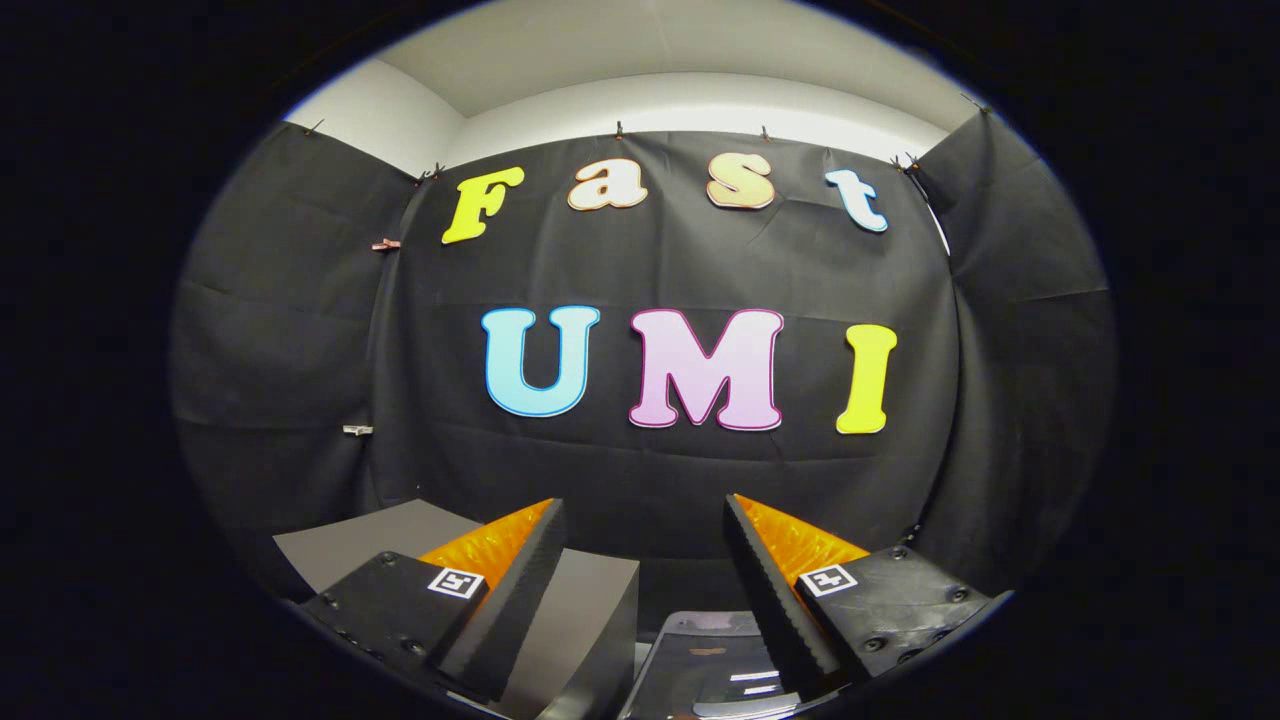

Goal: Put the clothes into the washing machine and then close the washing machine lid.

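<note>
Hand-held gripper (pixel 645 510) wide apart, its 2 fingers (pixel 520 590) empty, above a dark washing machine lid (pixel 705 665)

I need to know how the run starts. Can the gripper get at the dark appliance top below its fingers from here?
Probably yes. The gripper is open with nothing between its fingers, and the dark appliance top lies just below and ahead of them with nothing in the way. It points level at the booth wall, so it would need to tip down.

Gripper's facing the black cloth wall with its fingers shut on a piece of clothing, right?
Not quite. The gripper view shows the gripper facing the black cloth wall, but its fingers stand open and apart, with nothing between them. No clothing is held.
</note>
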Demonstrator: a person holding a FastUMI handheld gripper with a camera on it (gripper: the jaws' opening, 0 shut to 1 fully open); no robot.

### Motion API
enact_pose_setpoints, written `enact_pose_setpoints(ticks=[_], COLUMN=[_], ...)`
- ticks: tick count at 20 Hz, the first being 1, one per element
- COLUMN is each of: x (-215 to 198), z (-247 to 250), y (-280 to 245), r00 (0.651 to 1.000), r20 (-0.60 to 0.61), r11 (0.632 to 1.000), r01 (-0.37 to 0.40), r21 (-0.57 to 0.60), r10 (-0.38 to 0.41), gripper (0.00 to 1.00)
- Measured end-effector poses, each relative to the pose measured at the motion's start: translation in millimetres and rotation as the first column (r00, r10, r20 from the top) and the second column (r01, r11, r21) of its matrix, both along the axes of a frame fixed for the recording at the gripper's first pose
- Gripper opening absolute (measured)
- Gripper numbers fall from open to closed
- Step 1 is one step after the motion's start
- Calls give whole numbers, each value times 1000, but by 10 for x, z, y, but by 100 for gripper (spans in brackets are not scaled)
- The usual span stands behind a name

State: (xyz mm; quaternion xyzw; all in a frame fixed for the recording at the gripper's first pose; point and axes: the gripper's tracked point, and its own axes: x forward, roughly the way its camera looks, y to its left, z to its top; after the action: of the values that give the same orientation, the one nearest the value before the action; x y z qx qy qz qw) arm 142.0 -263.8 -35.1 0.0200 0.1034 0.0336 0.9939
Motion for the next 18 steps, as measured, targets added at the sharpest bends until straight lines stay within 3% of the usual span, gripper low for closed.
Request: enact_pose_setpoints(ticks=[18], x=[31], z=[1], y=[71], r00=[1000], r20=[3], r11=[1000], r01=[-15], r21=[-5], r10=[15], gripper=[99])
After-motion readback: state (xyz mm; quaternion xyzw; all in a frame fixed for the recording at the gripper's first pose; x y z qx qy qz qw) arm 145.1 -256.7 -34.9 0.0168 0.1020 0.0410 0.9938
